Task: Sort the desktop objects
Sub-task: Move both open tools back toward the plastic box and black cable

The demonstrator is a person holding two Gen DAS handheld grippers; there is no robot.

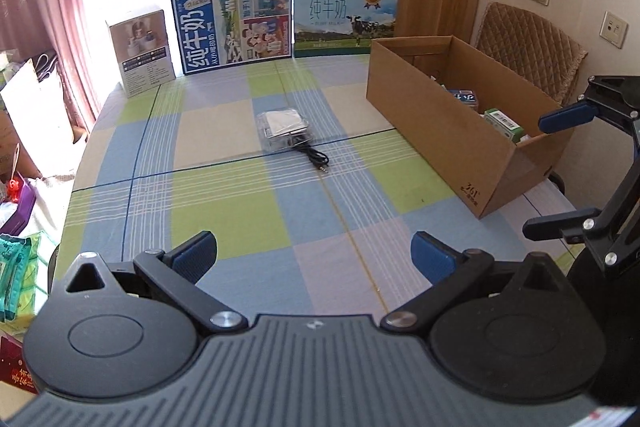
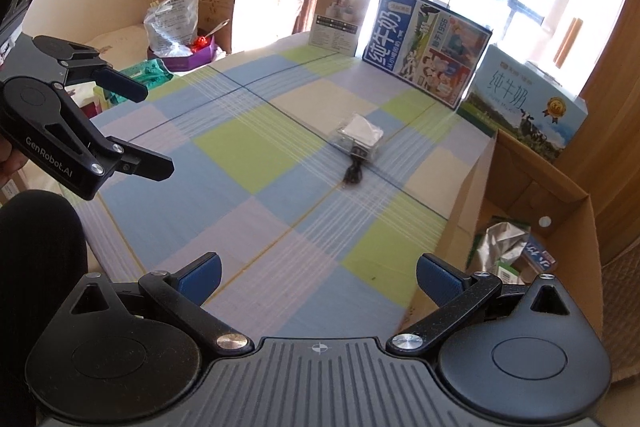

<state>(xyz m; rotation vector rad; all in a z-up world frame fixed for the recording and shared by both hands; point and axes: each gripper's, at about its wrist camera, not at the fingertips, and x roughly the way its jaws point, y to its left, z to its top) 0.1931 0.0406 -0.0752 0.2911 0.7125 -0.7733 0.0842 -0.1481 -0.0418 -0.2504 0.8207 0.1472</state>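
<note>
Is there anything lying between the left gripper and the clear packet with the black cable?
No. In the left wrist view, only bare checked tablecloth lies between the left gripper and the packet; the black cable lies on the packet's near side.

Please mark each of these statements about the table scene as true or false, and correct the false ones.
1. The left tool holds the clear plastic case. False: its jaws stand wide open with nothing between them.
2. The clear plastic case lies on the checked tablecloth, with a black cable beside it. True.
3. The cardboard box is empty. False: several small packages lie inside it, among them a crumpled silver pouch.
4. Two milk cartons stand at the far edge of the table, the dark blue milk carton and the light blue milk carton. True.
5. The right tool is shut. False: it is open and empty.
</note>
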